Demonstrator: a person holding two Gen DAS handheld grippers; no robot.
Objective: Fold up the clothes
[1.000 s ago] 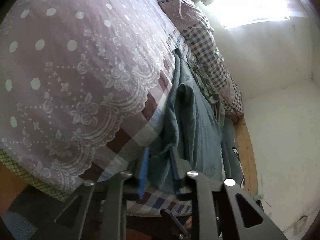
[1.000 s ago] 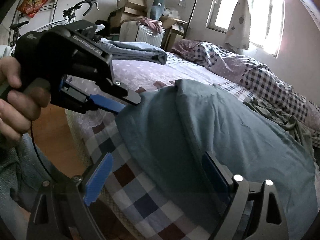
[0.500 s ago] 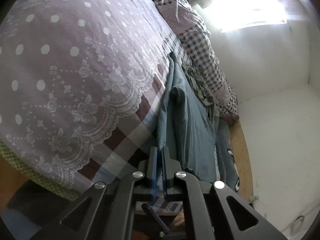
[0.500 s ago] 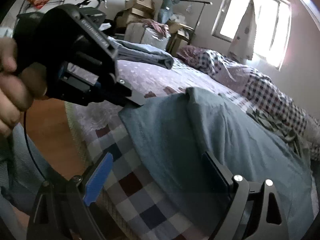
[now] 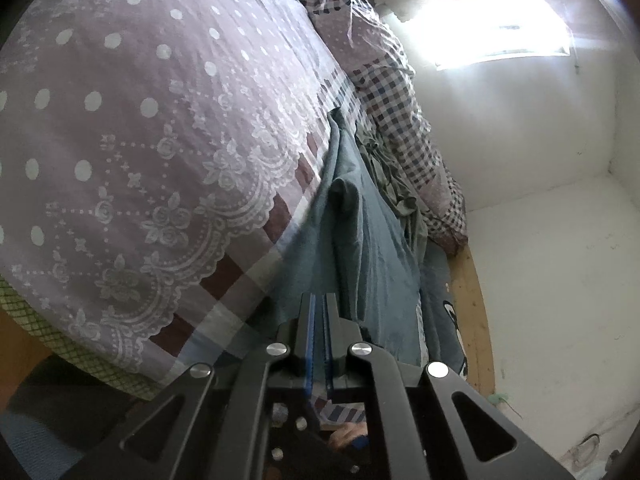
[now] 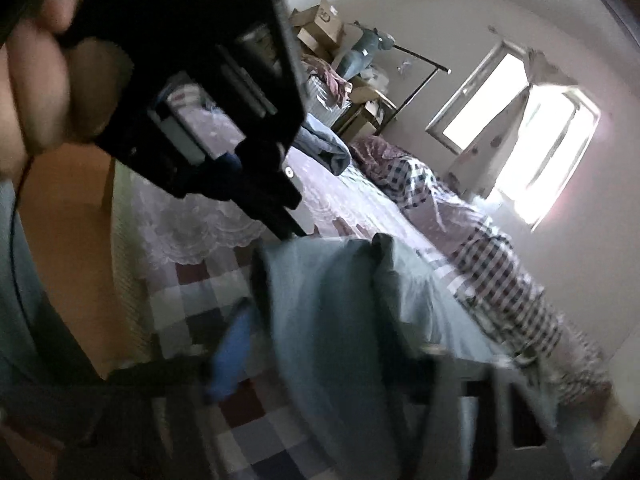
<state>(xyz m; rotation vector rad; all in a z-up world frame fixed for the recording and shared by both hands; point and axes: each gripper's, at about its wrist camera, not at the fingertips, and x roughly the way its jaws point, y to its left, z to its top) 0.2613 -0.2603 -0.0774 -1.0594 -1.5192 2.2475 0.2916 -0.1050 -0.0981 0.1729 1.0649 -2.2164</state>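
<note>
A teal-blue garment point(image 5: 372, 248) lies along the bed. My left gripper point(image 5: 319, 312) is shut on its near corner, the cloth pinched between the blue pads. In the blurred right wrist view the same garment point(image 6: 340, 320) is lifted at its corner by the left gripper point(image 6: 280, 216), which fills the upper left with the hand on it. My right gripper point(image 6: 320, 352) is open, its blue left pad point(image 6: 230, 356) beside the cloth edge and the cloth draped over the right finger.
The bed has a lilac lace-edged cover point(image 5: 140, 140), a checked sheet point(image 6: 188, 300) and a checked quilt point(image 5: 392, 92). Folded blue clothes point(image 6: 324, 144) lie further up. An olive garment point(image 5: 388, 176) lies beside the teal one. Boxes point(image 6: 320, 24) stand at the wall.
My left gripper closed on the teal garment's corner and has lifted it. The right wrist view has swung and blurred, with the cloth now rising between the open right fingers.
</note>
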